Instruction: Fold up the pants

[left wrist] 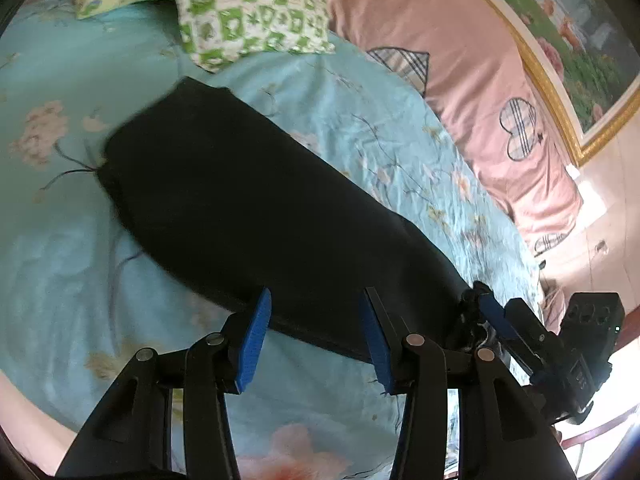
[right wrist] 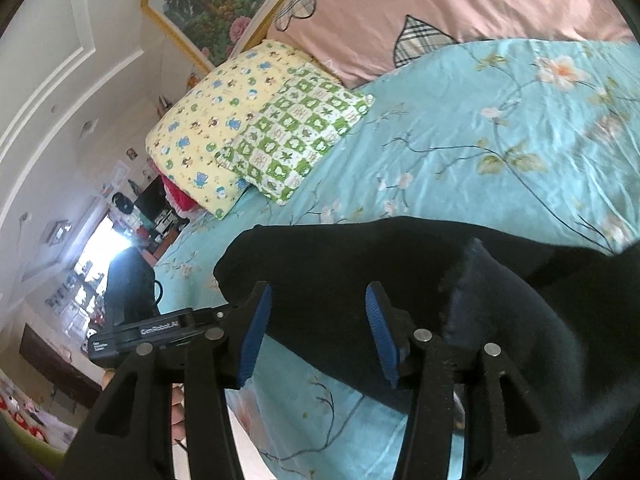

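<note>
1. Hovering over the black pants (left wrist: 256, 208) with my left gripper (left wrist: 316, 336), I have its jaws standing roughly half open with nothing pinched between them; the near edge of the cloth runs just under the blue pads (left wrist: 256, 340). The pants lie in a long dark band on the turquoise flowered bedsheet (left wrist: 60, 240), one end towards the green checked pillow (left wrist: 252, 8).

2. My right gripper (right wrist: 318, 336) is also about half open and grips nothing (black cloth shows behind the gap, but the pads do not press on it). If I close from here I could catch only the top layer, and the fold would come apart on lifting.

3. Closing too low risks pinching the bedsheet along with the pants, so the sheet would drag up and wrinkle beneath.

4. In the left wrist view my right gripper sits by the pants' other end. The two sit near each other, so a careless sweep could knock one against the other.

5. The cloth is so dark that I cannot tell seams or layers apart; misjudging where an edge lies could give a crooked fold.

6. The soft bed gives no firm backing, so a crease pressed here may spring open.
</note>
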Action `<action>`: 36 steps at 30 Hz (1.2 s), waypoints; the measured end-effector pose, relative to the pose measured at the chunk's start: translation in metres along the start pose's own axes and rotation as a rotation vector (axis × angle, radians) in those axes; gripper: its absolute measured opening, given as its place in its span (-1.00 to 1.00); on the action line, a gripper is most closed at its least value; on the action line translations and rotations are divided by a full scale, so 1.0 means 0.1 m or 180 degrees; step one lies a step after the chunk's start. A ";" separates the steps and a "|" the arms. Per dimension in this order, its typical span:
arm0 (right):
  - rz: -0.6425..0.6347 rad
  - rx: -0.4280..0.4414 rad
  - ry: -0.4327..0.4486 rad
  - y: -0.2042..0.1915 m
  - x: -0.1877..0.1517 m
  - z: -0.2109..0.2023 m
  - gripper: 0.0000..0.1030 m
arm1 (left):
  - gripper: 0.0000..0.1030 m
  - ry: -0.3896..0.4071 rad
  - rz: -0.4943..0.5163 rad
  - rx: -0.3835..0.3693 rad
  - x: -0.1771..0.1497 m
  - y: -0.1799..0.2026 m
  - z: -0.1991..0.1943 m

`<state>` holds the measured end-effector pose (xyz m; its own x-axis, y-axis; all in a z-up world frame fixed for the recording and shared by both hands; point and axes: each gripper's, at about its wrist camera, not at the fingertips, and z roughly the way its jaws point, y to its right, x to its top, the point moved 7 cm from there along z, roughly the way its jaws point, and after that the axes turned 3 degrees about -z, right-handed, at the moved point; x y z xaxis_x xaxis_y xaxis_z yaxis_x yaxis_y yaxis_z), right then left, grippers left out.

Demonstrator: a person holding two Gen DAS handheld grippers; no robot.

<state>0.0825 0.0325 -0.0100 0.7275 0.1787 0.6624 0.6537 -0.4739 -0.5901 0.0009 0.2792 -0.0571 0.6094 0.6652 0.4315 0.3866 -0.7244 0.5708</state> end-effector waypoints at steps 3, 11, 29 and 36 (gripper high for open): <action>-0.0069 0.0032 -0.0059 -0.06 0.04 0.14 0.14 | -0.09 0.0075 -0.0035 0.0127 0.03 -0.11 -0.07; -0.0284 0.0187 -0.0164 -0.24 0.17 0.48 0.28 | -0.02 0.0220 -0.0341 0.0346 0.12 -0.50 -0.18; -0.1059 0.0105 -0.1009 -0.60 0.59 1.58 0.35 | 0.05 0.0316 -0.0711 0.0532 0.40 -0.95 -0.11; -0.1505 0.0216 -0.1365 -0.74 0.64 2.02 0.30 | 0.07 0.0312 -0.0776 0.0542 0.45 -1.02 -0.07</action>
<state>0.1233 0.2530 -0.0172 0.3671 0.6908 0.6230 0.9258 -0.2063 -0.3167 -0.0156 0.3839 -0.0909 0.4180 0.8313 0.3663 0.6285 -0.5558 0.5441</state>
